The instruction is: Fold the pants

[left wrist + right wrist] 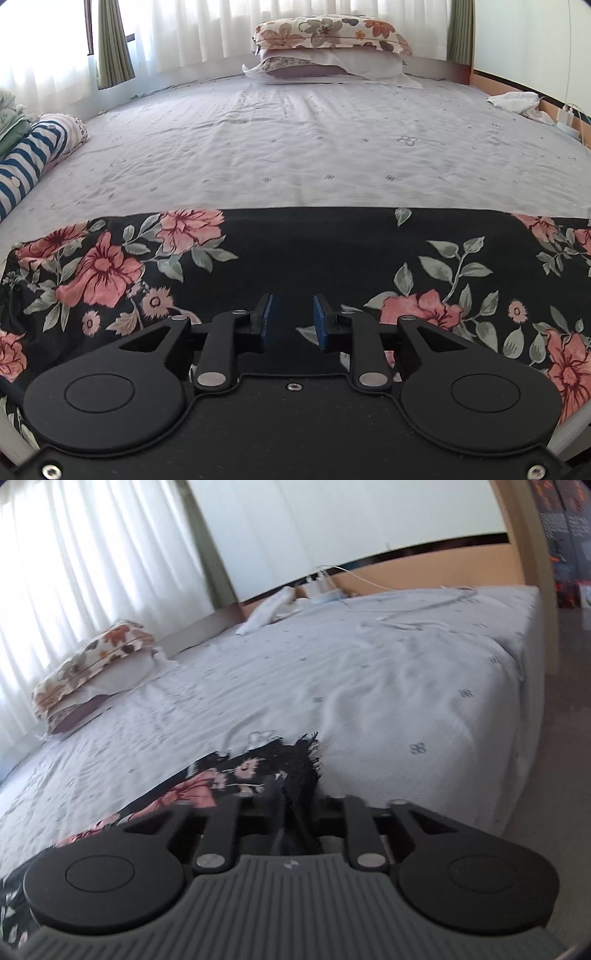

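One garment, the floral pants [295,258], lies flat across the near edge of the bed [295,155], its far edge straight; at least one fold appears made, further folds likely remain. Left gripper [293,319] hovers over the cloth, jaws narrowly parted, holding nothing. Right gripper [293,805] has the frayed right end between its jaws; whether it is pinching is unclear.

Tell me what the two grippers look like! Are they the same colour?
Nearly. The left gripper is black, with blue pads on its fingers, silver screws, two big round discs and a flat speckled black base. The right gripper has the same black arms and discs, but its base is ribbed grey. Its pads are hidden.
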A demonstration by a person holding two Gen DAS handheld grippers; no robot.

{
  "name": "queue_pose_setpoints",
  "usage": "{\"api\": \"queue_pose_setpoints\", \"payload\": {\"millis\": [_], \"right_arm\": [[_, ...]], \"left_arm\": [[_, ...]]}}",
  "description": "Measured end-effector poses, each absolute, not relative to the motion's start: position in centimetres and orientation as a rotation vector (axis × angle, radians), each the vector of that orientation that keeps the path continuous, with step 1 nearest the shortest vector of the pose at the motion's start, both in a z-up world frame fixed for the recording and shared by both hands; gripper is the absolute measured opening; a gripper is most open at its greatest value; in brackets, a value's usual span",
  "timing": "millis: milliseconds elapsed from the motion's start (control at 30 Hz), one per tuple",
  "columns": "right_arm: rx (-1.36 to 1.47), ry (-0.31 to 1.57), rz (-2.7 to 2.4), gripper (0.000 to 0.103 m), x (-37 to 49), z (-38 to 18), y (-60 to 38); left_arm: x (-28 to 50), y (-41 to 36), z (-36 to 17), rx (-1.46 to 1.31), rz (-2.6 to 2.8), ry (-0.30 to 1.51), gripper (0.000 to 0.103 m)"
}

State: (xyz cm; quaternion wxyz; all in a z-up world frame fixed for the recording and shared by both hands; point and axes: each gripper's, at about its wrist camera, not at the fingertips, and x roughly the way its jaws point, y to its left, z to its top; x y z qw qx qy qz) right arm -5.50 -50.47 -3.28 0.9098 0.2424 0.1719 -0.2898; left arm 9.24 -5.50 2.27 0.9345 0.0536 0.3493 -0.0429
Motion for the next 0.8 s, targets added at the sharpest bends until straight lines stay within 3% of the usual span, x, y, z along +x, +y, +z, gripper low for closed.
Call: {"api": "queue_pose_setpoints", "payload": {"millis": [200, 367, 467, 600, 800], "right_arm": [[0.471, 0.378, -0.615, 0.064, -5.3, -3.1, -49.8], [0.445, 0.393, -0.657, 0.067, -5.1, -2.9, -48.9], [0.417, 0.394, -0.657, 0.077, -4.9, -2.1, -48.0], [0.372, 0.385, -0.644, 0.088, -4.7, -0.9, -46.6], [0.339, 0.39, -0.632, 0.088, -4.4, 0.1, -45.2]], "left_arm": [[8.3, -2.0, 2.6, 0.086, 0.039, 0.685, 0.036], [7.9, 4.5, 3.2, 0.04, 0.274, 0.645, 0.036], [8.3, 8.8, 2.8, 0.01, 0.398, 0.641, 0.024], [9.6, 13.8, 1.0, 0.039, 0.602, 0.722, 0.018], [9.1, 18.3, -0.9, 0.065, 0.736, 0.786, 0.016]]}}
